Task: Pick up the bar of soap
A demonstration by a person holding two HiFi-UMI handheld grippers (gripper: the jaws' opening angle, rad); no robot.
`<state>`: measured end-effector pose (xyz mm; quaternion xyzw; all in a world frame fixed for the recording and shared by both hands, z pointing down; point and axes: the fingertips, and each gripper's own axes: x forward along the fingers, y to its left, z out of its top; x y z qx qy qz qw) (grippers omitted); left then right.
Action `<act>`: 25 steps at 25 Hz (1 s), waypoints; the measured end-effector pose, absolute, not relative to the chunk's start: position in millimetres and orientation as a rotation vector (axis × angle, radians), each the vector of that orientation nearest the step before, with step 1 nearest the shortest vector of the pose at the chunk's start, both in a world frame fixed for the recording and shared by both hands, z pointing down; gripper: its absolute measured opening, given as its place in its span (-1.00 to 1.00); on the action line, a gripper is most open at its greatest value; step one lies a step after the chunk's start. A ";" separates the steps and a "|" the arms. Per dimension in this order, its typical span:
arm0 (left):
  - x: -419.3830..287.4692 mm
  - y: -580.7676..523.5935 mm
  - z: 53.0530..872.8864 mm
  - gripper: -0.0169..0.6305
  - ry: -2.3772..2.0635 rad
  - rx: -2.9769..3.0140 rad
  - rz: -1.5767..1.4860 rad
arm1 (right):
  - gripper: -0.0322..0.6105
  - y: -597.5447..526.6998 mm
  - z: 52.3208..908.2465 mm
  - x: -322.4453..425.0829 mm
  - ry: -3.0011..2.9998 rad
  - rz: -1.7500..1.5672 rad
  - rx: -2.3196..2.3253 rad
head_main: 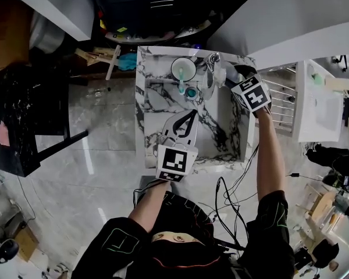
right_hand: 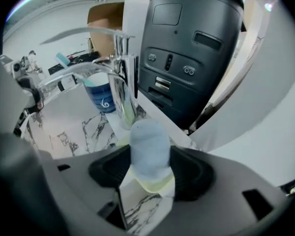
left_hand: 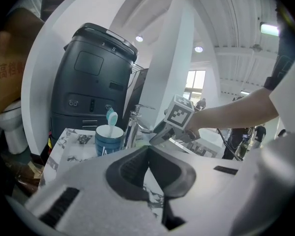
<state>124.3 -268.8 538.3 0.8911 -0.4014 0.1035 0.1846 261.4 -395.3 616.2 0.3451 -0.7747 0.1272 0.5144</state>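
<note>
Left gripper (left_hand: pixel 148 149): nearest item, held low over the front of the sink basin (head_main: pixel 215 132); jaws brought together at the tips, nothing between them, only veined marble showing through the gap behind; idle as far as can be judged. Counter (head_main: pixel 141 97): white marble with dark veining, framing the basin on all sides. Right gripper (right_hand: pixel 150 161): farther off, at the back right corner of the counter, just beside the faucet; jaws closed on the bar of soap, dark pads against both its sides. Bar of soap (right_hand: pixel 148 139): pale blue, rounded top, standing upright between those pads, with a yellow-green band at its lower end; whether that band belongs to the bar or lies under it cannot be told. Faucet (right_hand: pixel 119 77): chrome, arched, just beyond the soap. Cup (left_hand: pixel 108 139): blue, behind the faucet, holding a toothbrush (left_hand: pixel 111 117). Dark grey unit (right_hand: pixel 196 48): past the counter's back edge, farthest item. Task status: grasp appears secured; lift not confirmed, as no view shows clearance under the bar; remaining step, by judgement, is to raise it clear without knocking the faucet.
</note>
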 end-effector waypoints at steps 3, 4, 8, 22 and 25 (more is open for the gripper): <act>128.8 -263.9 533.1 -0.92 -1.124 2.536 0.291 | -0.09 -392.4 593.3 264.1 -1.909 0.312 0.932; 130.2 -262.3 531.0 -0.92 -1.122 2.543 0.289 | -0.09 -391.4 586.3 267.3 -1.922 0.311 0.966; 134.5 -253.9 518.7 -0.92 -1.122 2.568 0.276 | -0.09 -379.9 556.0 277.0 -1.952 0.269 1.055; 134.6 -215.1 456.7 -0.92 -1.212 2.658 0.210 | -0.09 -297.3 433.3 292.6 -2.176 0.223 1.511; 135.2 -204.4 437.6 -0.92 -1.236 2.684 0.187 | -0.09 -270.9 413.4 297.7 -2.209 0.219 1.590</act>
